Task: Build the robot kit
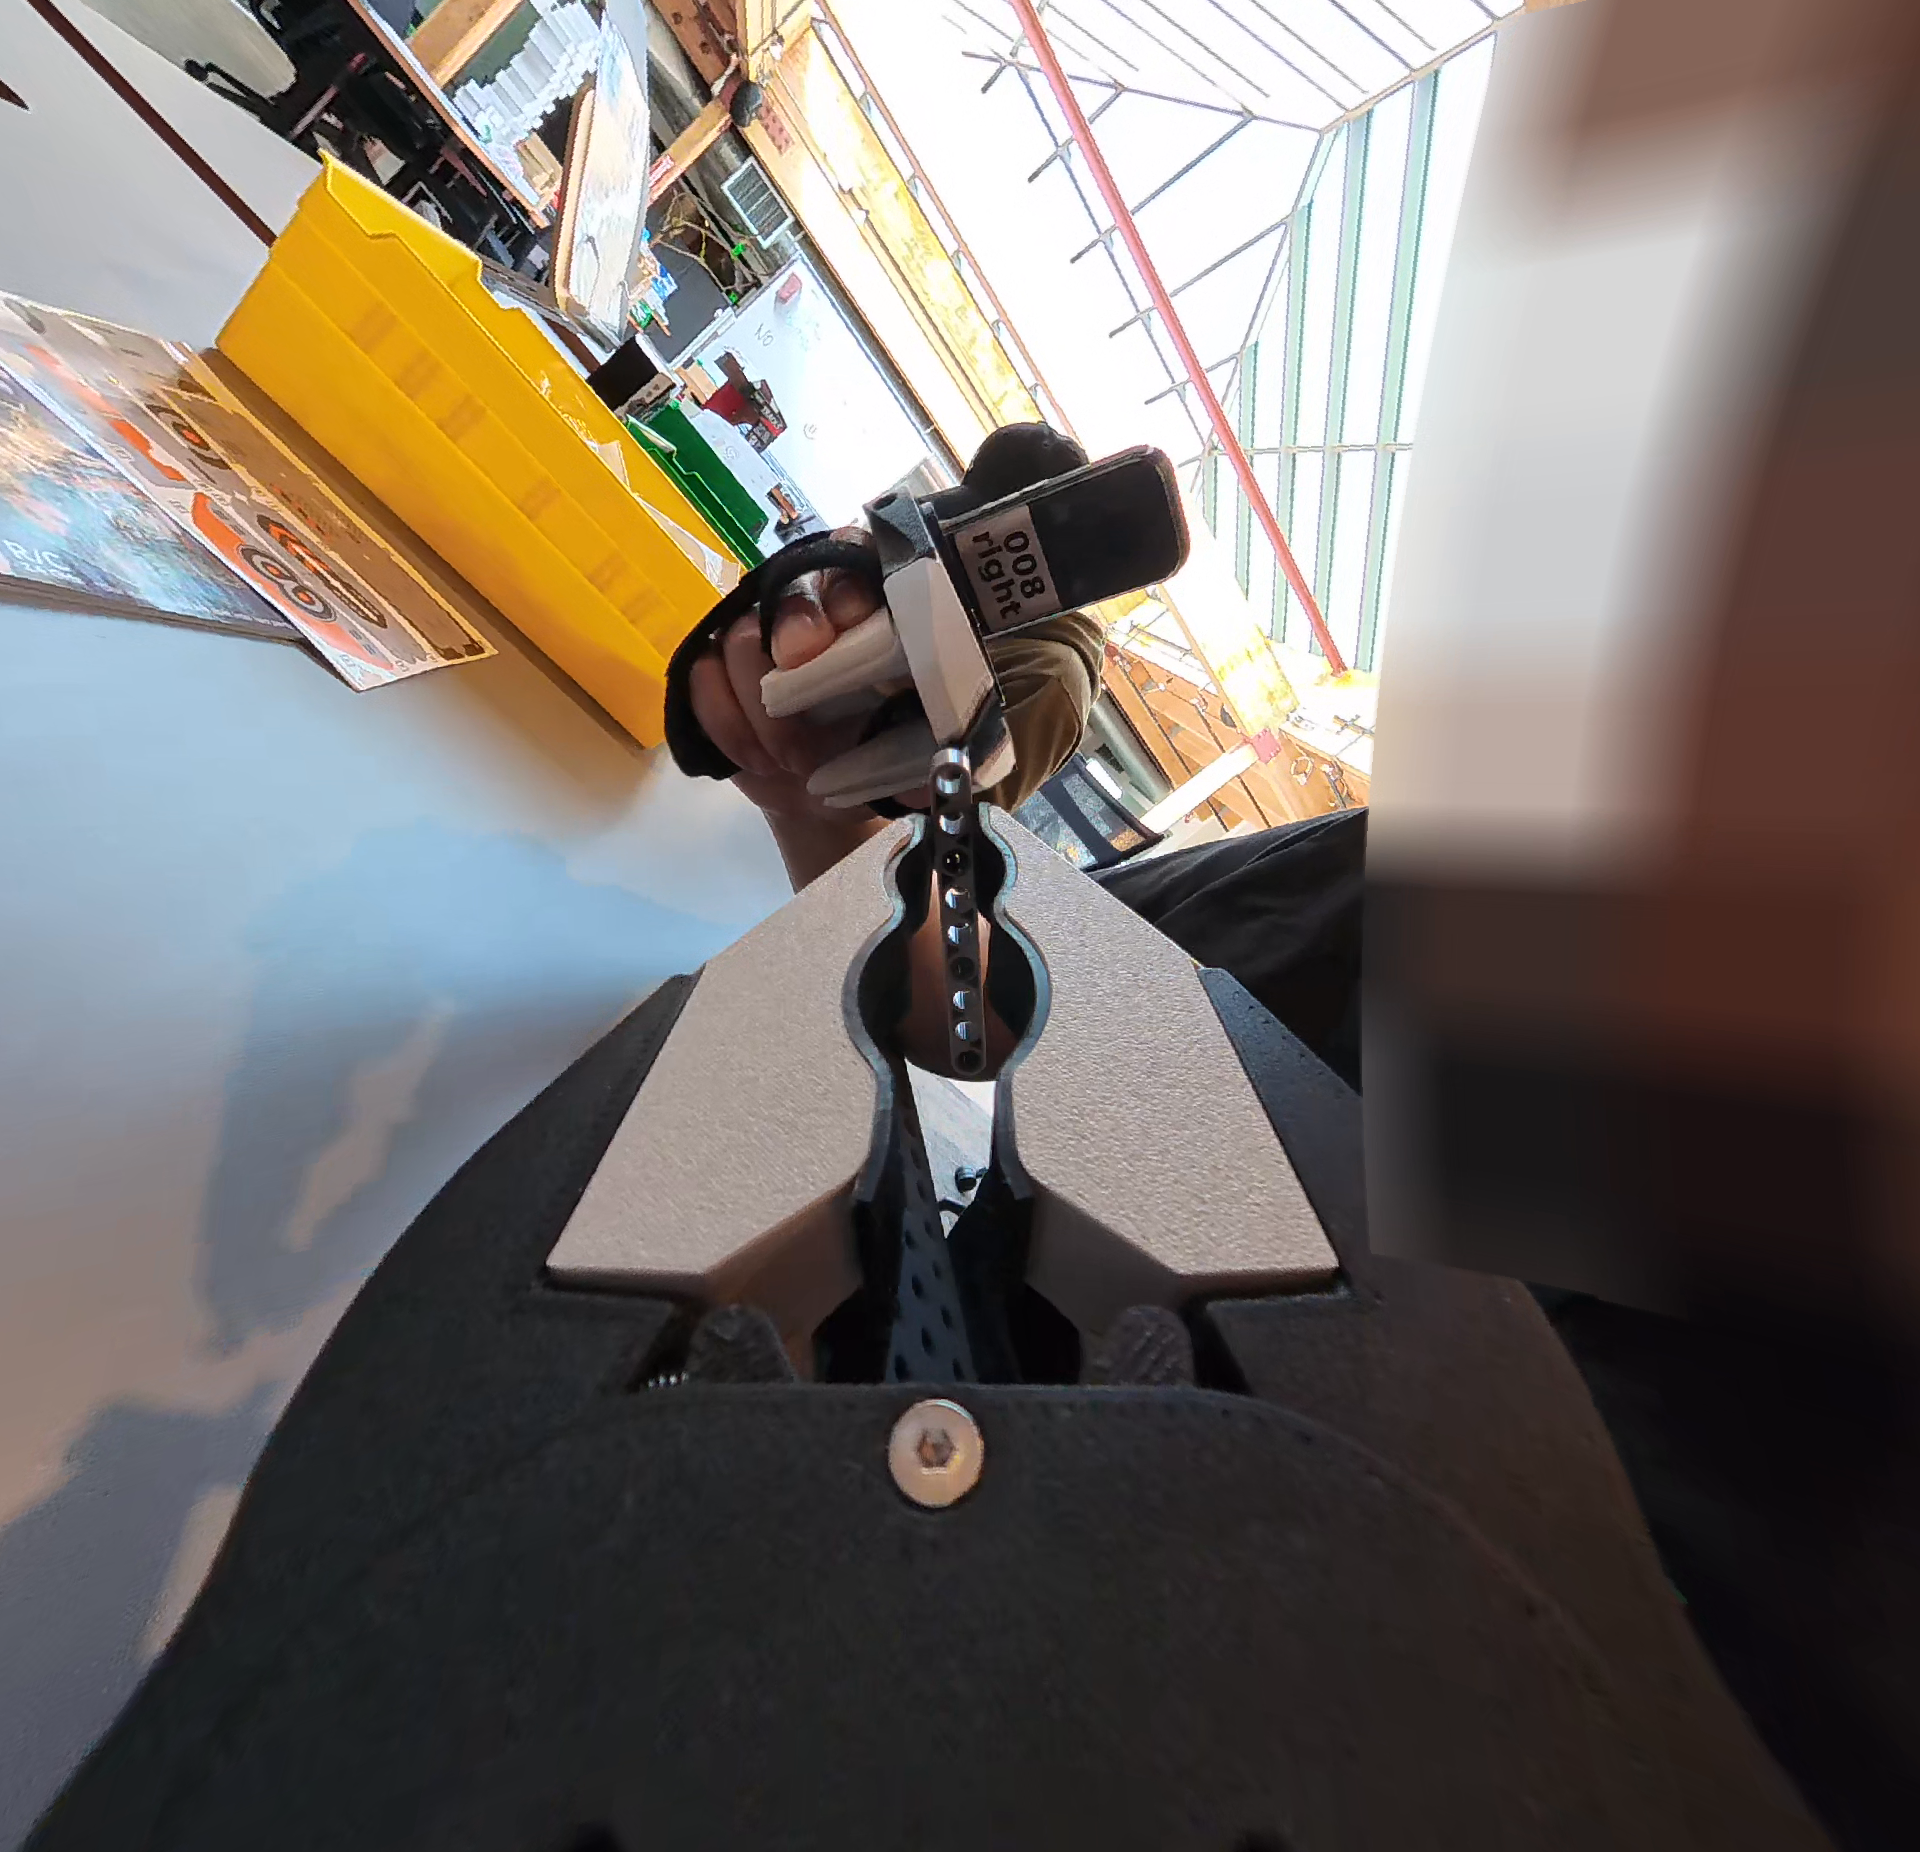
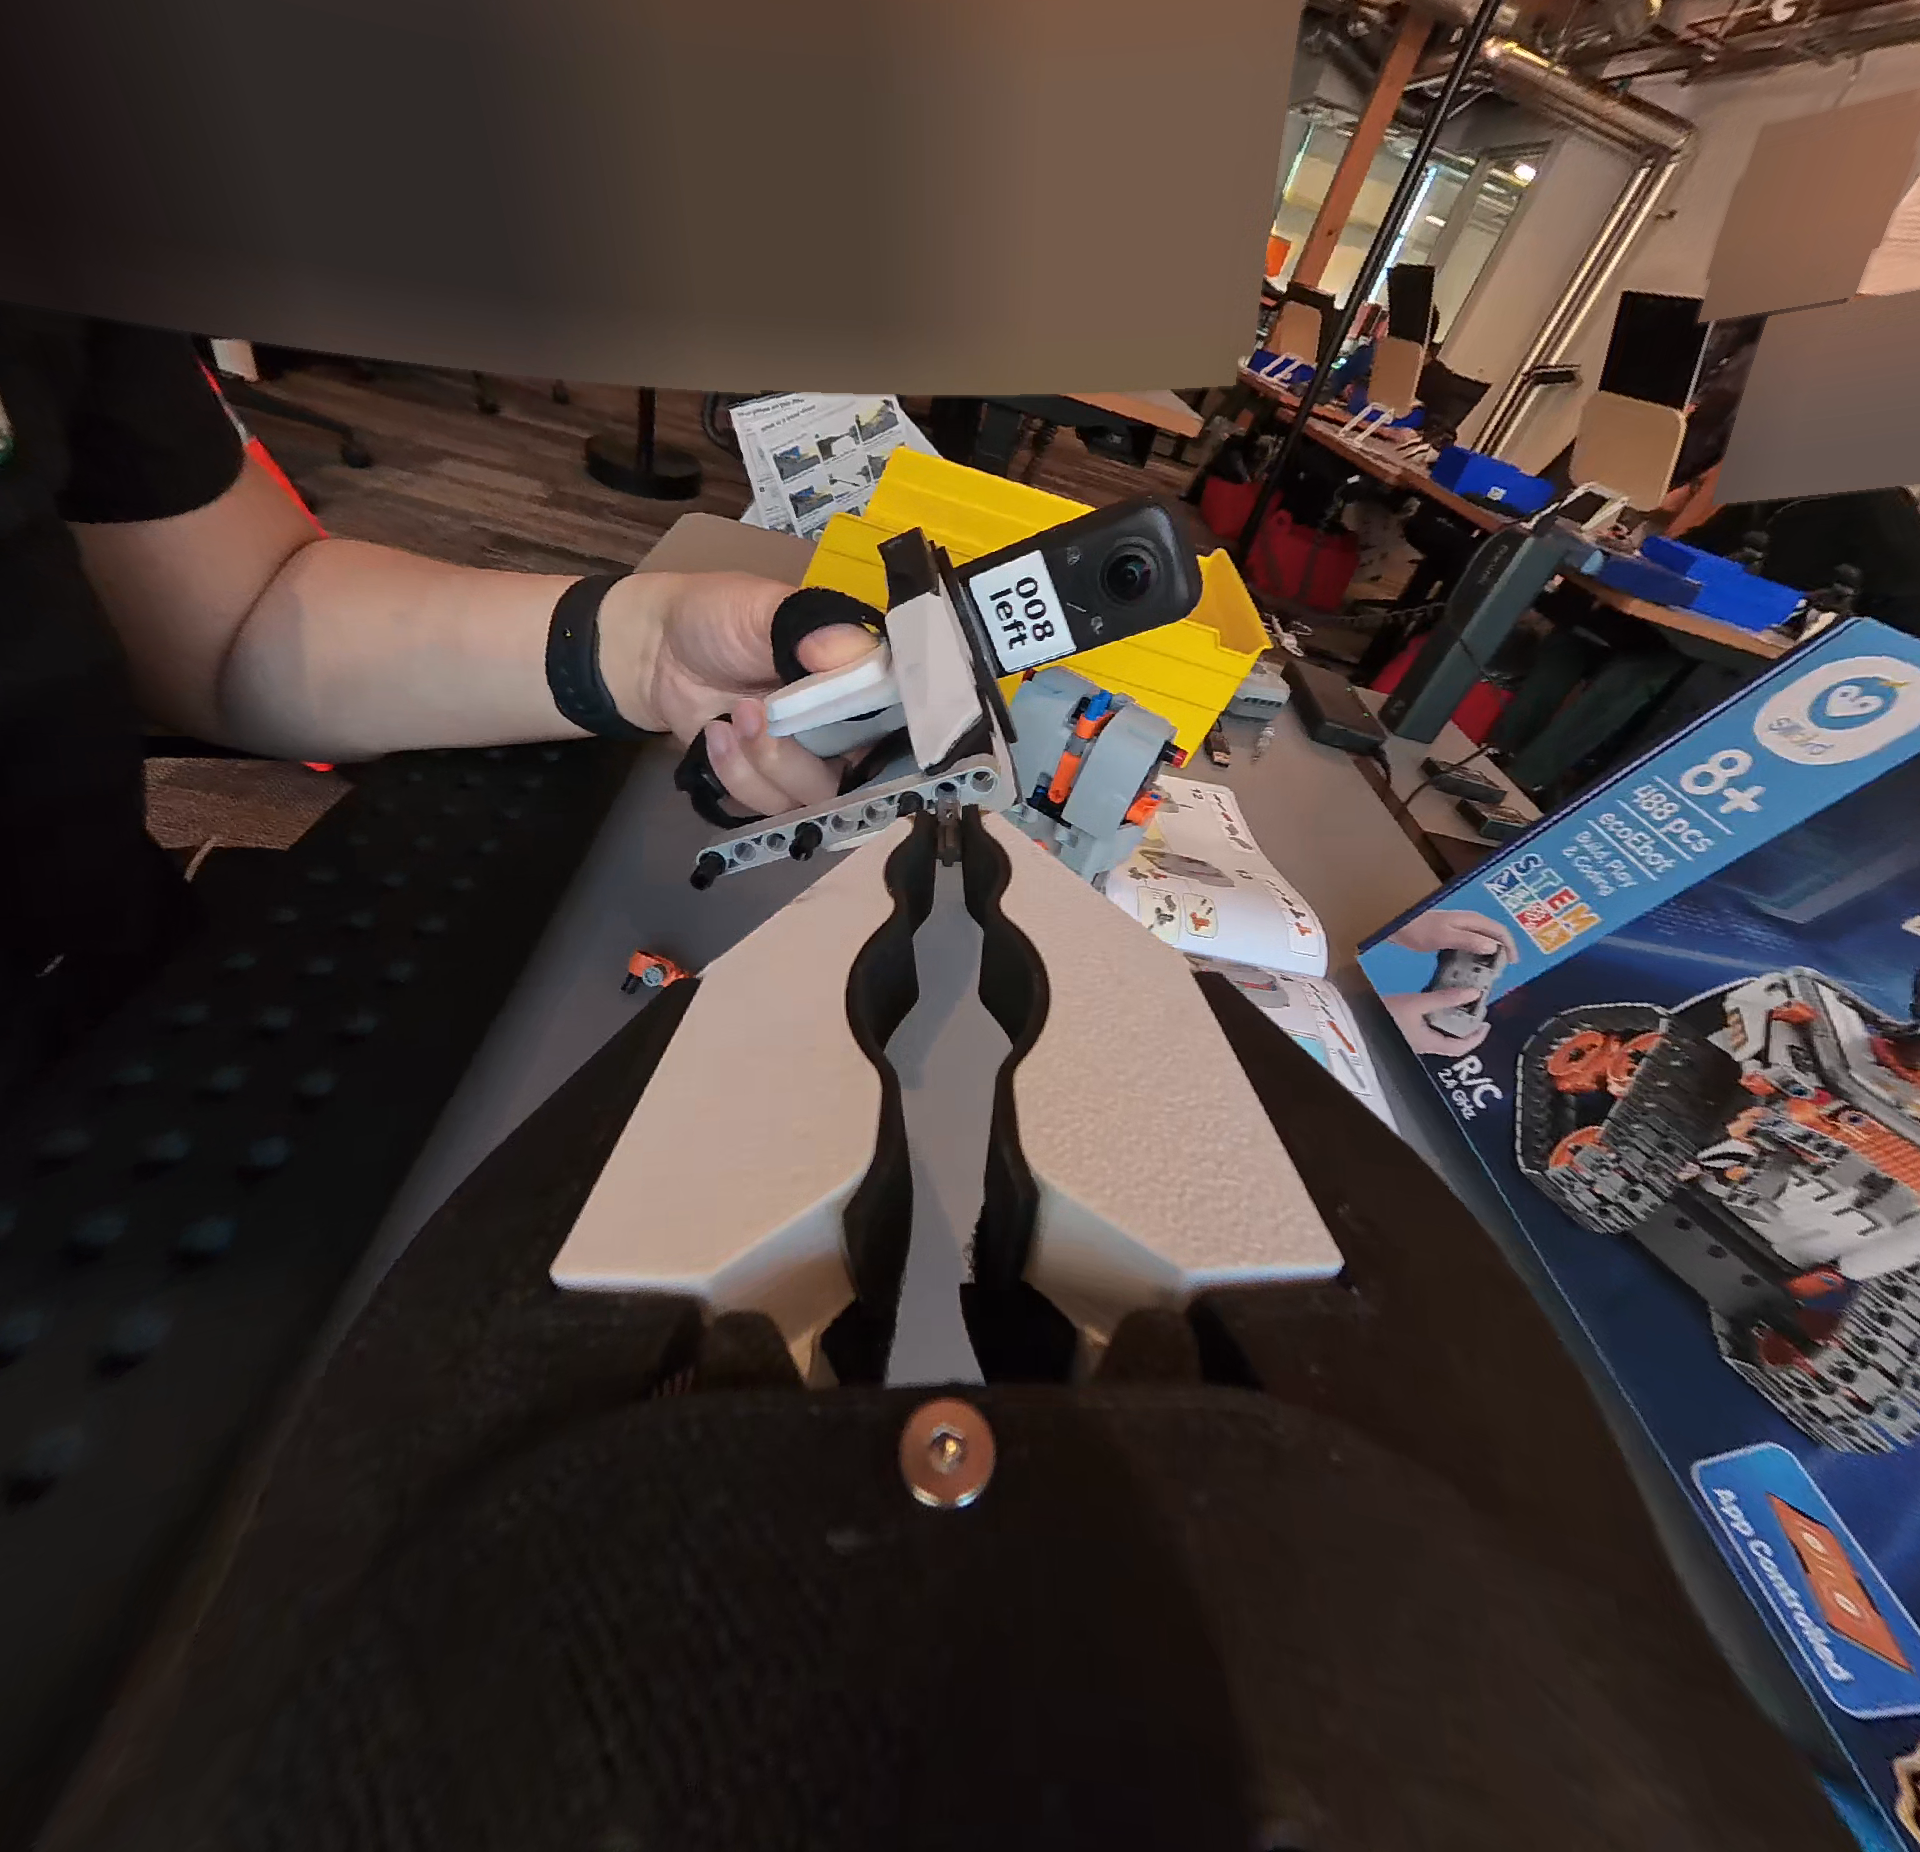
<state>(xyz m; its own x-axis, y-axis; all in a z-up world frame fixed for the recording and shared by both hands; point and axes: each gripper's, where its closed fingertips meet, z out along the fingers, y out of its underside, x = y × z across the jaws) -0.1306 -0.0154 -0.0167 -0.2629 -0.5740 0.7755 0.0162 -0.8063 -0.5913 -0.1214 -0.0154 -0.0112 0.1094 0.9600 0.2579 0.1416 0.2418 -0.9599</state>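
My left gripper (image 1: 951, 828) is shut on a long grey beam with a row of holes (image 1: 958, 955), which runs lengthwise between its jaws. In the right wrist view the left gripper (image 2: 961, 753) holds the beam (image 2: 831, 828) in the air, slanting down to the left, with black pins (image 2: 707, 872) near its low end. My right gripper (image 2: 948, 828) is shut on a small dark pin (image 2: 948, 838) at its tips, and the pin touches the beam near its upper end. The right gripper also shows in the left wrist view (image 1: 948, 768), at the beam's far end.
A grey and orange built assembly (image 2: 1091, 763) stands on the grey table (image 2: 582, 867) behind the beam. Behind it is a yellow bin (image 2: 1039, 545), which also shows in the left wrist view (image 1: 447, 400). An open instruction booklet (image 2: 1216, 888) and a blue kit box (image 2: 1662, 1075) lie right. A small orange part (image 2: 655, 969) lies left, beside a black studded mat (image 2: 208, 1023). Both grippers' tips are close together, under 4 cm apart.
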